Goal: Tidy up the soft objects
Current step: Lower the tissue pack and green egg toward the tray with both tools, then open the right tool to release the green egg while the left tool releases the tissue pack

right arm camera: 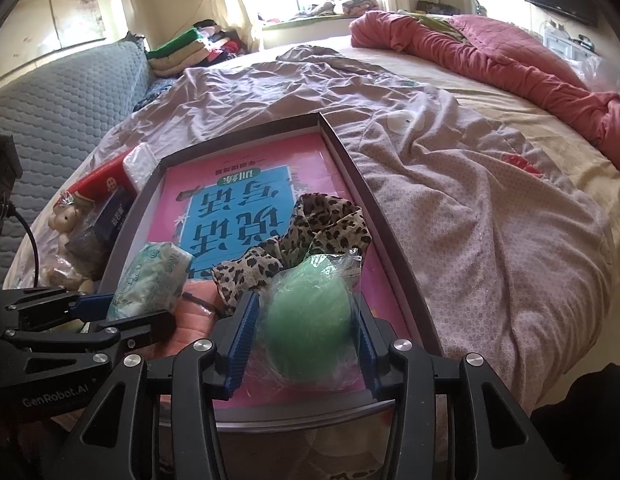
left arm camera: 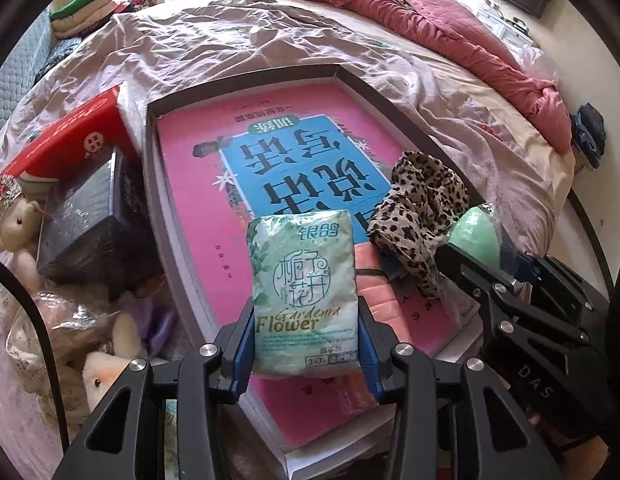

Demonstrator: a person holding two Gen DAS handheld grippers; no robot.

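My left gripper (left arm camera: 304, 344) is shut on a green tissue pack (left arm camera: 304, 292) marked "Gardenia Flower", held above the near end of a grey tray (left arm camera: 148, 168). My right gripper (right arm camera: 306, 340) is shut on a green sponge in clear wrap (right arm camera: 310, 320), over the tray's (right arm camera: 345, 160) near right part. A pink-and-blue book (left arm camera: 278, 152) lies flat in the tray. A leopard-print cloth (left arm camera: 421, 200) lies on the book's right side, just beyond the sponge (left arm camera: 475, 232). The tissue pack (right arm camera: 150, 280) and left gripper (right arm camera: 110, 312) show at the left of the right wrist view.
The tray sits on a bed with a rumpled mauve sheet (right arm camera: 449, 200) and a rolled pink quilt (right arm camera: 489, 56) at the far right. Left of the tray lie a red box (left arm camera: 70, 136), a dark box (left arm camera: 86, 216) and plush toys (left arm camera: 14, 228). Folded clothes (right arm camera: 190, 48) are stacked far left.
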